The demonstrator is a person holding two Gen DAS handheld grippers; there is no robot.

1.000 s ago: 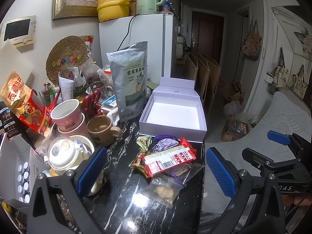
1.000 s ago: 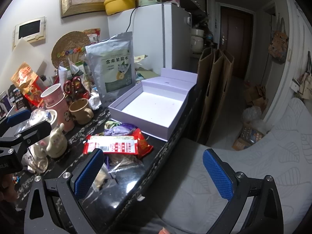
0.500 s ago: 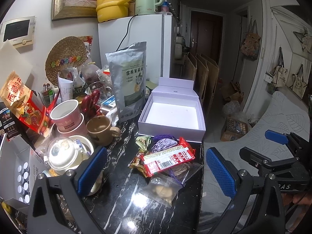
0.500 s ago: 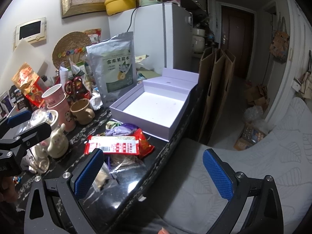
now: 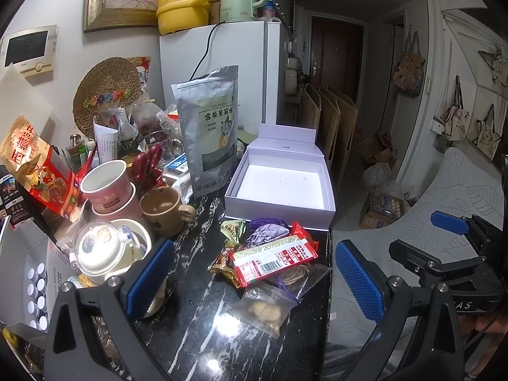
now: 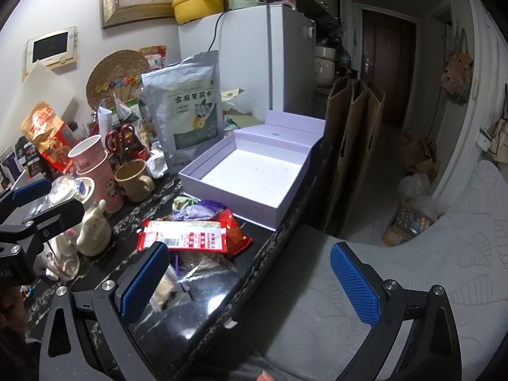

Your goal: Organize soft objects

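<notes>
A pile of soft snack packets lies on the black marble counter (image 5: 203, 343) in front of an open, empty lavender box (image 5: 279, 187). On top is a red and white packet (image 5: 274, 258), with a purple pouch (image 5: 265, 235) and a green wrapper (image 5: 233, 228) behind it. A clear bag with a pale lump (image 5: 265, 309) lies nearest. My left gripper (image 5: 250, 277) is open and empty just short of the pile. My right gripper (image 6: 250, 282) is open and empty at the counter's right edge; the red packet (image 6: 184, 238) and box (image 6: 254, 174) show beyond it.
Cups (image 5: 108, 187), a brown mug (image 5: 163, 209), a lidded white jar (image 5: 101, 254), red scissors (image 5: 147, 162) and a tall silver pouch (image 5: 211, 133) crowd the counter's left. A white fridge (image 5: 228, 73) stands behind. A grey patterned mattress (image 6: 412, 285) lies right of the counter.
The right gripper has crept slightly forward and left toward the pile. The left gripper has barely moved. Nothing was picked up.
</notes>
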